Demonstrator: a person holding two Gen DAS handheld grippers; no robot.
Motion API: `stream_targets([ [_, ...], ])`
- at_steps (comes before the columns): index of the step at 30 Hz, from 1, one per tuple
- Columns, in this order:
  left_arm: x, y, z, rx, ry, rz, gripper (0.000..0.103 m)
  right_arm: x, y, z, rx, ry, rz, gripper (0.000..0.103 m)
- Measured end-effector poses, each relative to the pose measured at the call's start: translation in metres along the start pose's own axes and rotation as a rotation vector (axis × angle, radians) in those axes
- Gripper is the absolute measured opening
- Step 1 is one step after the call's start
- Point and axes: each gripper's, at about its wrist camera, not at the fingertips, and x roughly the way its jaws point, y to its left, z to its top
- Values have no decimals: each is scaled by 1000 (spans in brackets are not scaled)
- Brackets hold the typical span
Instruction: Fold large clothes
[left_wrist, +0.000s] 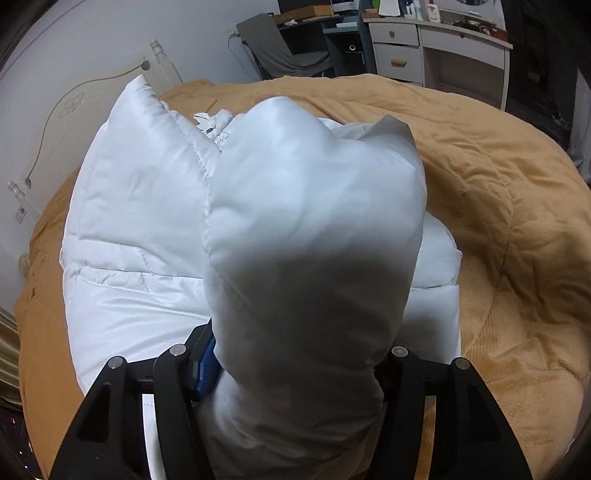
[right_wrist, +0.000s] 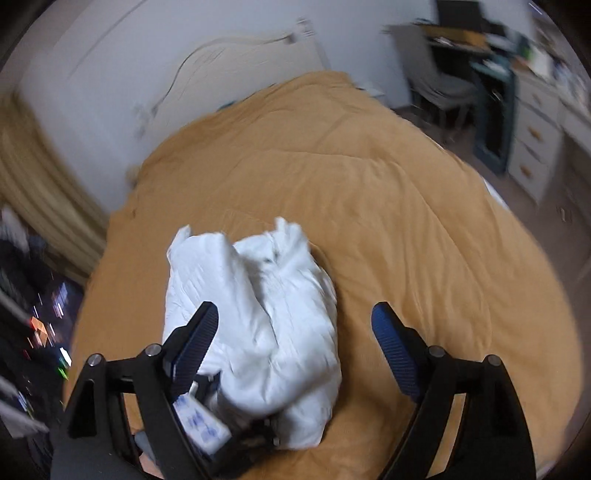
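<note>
A white puffer jacket (left_wrist: 147, 229) lies bunched on the mustard bedspread (left_wrist: 498, 221). My left gripper (left_wrist: 295, 373) is shut on a thick fold of the jacket, which stands up between the fingers and hides their tips. In the right wrist view the jacket (right_wrist: 258, 314) lies on the bed below my right gripper (right_wrist: 293, 317), which is open and empty above it. The left gripper (right_wrist: 207, 424) shows at the jacket's near end in that view, which is motion-blurred.
A white headboard (left_wrist: 74, 122) stands at the left. A grey chair (left_wrist: 280, 51), a dark desk (left_wrist: 343, 40) and a white dresser with drawers (left_wrist: 424, 48) stand beyond the bed. Curtains (right_wrist: 37, 206) hang at the left. The bedspread (right_wrist: 406, 221) stretches wide to the right.
</note>
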Motion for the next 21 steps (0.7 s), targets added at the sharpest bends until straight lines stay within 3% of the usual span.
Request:
stream_targets([
  [2, 0, 6, -3, 0, 3, -10, 59, 39, 28, 35, -106, 104, 9, 86],
  [3, -1, 7, -1, 0, 2, -16, 59, 36, 38, 40, -138, 156, 38, 84],
  [5, -7, 13, -5, 0, -5, -31, 59, 79, 54, 45, -173, 267, 72, 81],
  [7, -9, 17, -15, 20, -16, -39, 60, 112, 62, 39, -195, 347, 11, 63],
  [9, -12, 19, -23, 48, -25, -58, 62, 136, 50, 32, -135, 436, -10, 27],
  [12, -27, 28, -38, 113, -50, -127, 62, 154, 28, 26, -57, 521, -42, 21],
  [16, -80, 56, -72, 167, -84, -259, 62, 166, 20, 16, -44, 561, -91, 21],
  [19, -125, 110, -89, 23, -102, -463, 63, 173, 19, 11, -51, 559, -120, 21],
  [20, -137, 132, -91, -42, -122, -497, 63, 174, 20, 10, -62, 557, -135, 21],
  [21, -144, 152, -90, -103, -153, -484, 63, 181, 18, 7, -68, 557, -145, 21],
])
